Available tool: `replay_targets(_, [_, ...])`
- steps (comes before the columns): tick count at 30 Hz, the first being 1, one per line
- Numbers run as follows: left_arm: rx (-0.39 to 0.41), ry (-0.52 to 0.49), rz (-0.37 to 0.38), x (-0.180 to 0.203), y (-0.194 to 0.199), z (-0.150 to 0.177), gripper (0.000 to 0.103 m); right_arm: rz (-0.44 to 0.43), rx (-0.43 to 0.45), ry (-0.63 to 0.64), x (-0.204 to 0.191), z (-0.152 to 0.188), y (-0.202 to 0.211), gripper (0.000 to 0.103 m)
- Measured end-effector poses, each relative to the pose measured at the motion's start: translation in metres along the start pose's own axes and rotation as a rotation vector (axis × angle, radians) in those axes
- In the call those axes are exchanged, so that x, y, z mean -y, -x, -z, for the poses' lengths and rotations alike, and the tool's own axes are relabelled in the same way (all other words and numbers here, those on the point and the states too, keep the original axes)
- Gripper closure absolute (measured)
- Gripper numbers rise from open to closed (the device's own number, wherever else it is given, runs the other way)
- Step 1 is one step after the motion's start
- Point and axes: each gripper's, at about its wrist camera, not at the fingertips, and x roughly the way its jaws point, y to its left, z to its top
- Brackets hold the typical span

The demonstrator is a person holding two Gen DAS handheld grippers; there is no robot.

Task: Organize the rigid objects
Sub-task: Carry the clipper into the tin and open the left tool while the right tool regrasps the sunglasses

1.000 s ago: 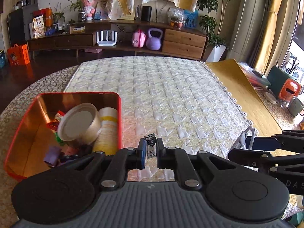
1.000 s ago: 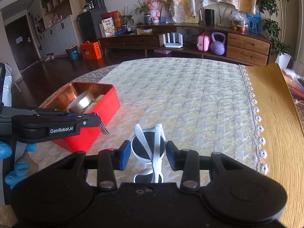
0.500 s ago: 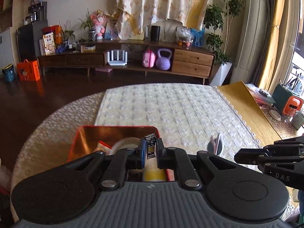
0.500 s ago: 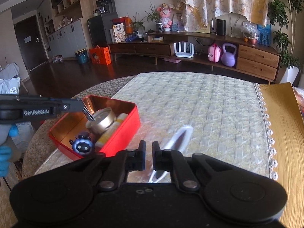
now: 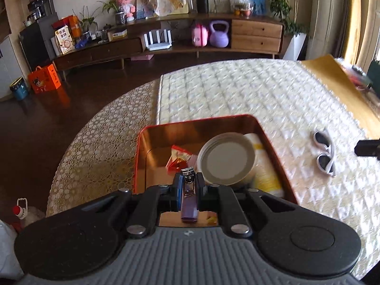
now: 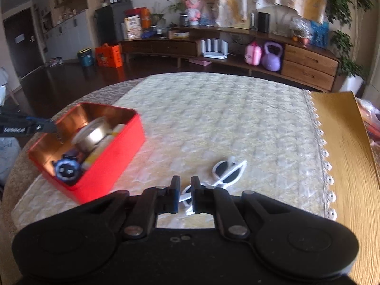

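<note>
My left gripper (image 5: 188,180) is shut on a nail clipper (image 5: 188,194) with a purple handle and holds it over the near part of the red tin box (image 5: 142,152). The box holds a round tape roll (image 5: 226,158), a yellow-white tube (image 5: 263,166) and a red wrapper (image 5: 179,160). In the right wrist view the box (image 6: 114,156) sits at the left, with a blue round toy (image 6: 67,169) inside. White sunglasses (image 6: 225,171) lie on the cloth just beyond my right gripper (image 6: 184,186), whose jaws stand nearly closed and empty. The sunglasses also show in the left wrist view (image 5: 324,152).
The table has a quilted cream cloth (image 6: 225,118), a lace cloth at the left (image 5: 99,147) and a bare wooden part at the right (image 6: 344,142). A dark floor and a low cabinet lie beyond the table's far edge.
My left gripper moved left over the red box with the clipper. My right gripper let go of the sunglasses, closed and drew back; the sunglasses now lie on the cloth.
</note>
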Motion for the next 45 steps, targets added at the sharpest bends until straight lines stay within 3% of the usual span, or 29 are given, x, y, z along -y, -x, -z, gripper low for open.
replay_targets(3, [-0.024, -0.003, -0.006, -0.002, -0.01, 0.004, 0.093, 0.02, -0.023, -0.016, 0.011, 0.002, -0.011, 0.088])
replay_targets(6, [-0.044, -0.012, -0.015, -0.003, -0.018, 0.005, 0.093, 0.034, -0.031, -0.033, 0.017, 0.003, -0.022, 0.074])
replay_targets(8, [-0.053, -0.012, -0.014, -0.003, -0.022, 0.005, 0.093, 0.035, -0.022, -0.038, 0.018, 0.002, -0.028, 0.039])
replay_targets(9, [-0.057, -0.014, -0.015, -0.003, -0.024, 0.005, 0.093, 0.04, -0.012, -0.037, 0.018, 0.001, -0.031, 0.032])
replay_targets(10, [-0.061, -0.017, -0.015, -0.002, -0.026, 0.006, 0.093, 0.046, -0.009, -0.033, 0.017, 0.0, -0.035, 0.028])
replay_targets(15, [-0.073, -0.032, -0.023, 0.0, -0.035, 0.004, 0.093, 0.077, -0.056, -0.059, 0.024, -0.005, -0.065, 0.028])
replay_targets(21, [-0.076, -0.013, -0.025, -0.001, -0.044, -0.002, 0.093, 0.109, -0.099, -0.076, 0.028, -0.006, -0.092, 0.033])
replay_targets(23, [-0.076, -0.009, -0.027, 0.0, -0.047, -0.003, 0.093, 0.111, -0.109, -0.069, 0.026, -0.004, -0.097, 0.041])
replay_targets(28, [-0.084, 0.008, -0.022, -0.001, -0.056, -0.005, 0.093, 0.134, -0.098, -0.022, 0.016, -0.001, -0.097, 0.047])
replay_targets(31, [-0.091, 0.02, -0.024, -0.001, -0.062, -0.006, 0.093, 0.137, -0.087, -0.01, 0.015, -0.002, -0.095, 0.065])
replay_targets(36, [-0.088, 0.061, -0.024, -0.005, -0.064, -0.006, 0.093, 0.118, -0.071, 0.031, 0.004, 0.004, -0.088, 0.066])
replay_targets(43, [-0.061, 0.11, 0.0, -0.012, -0.054, 0.001, 0.093, 0.045, 0.019, 0.038, -0.014, 0.002, -0.05, 0.068])
replay_targets(44, [-0.057, 0.115, 0.005, -0.013, -0.052, 0.002, 0.093, 0.033, 0.033, 0.036, -0.016, 0.0, -0.043, 0.094])
replay_targets(45, [-0.053, 0.119, 0.009, -0.013, -0.05, 0.003, 0.093, 0.021, 0.048, 0.024, -0.017, -0.002, -0.037, 0.096])
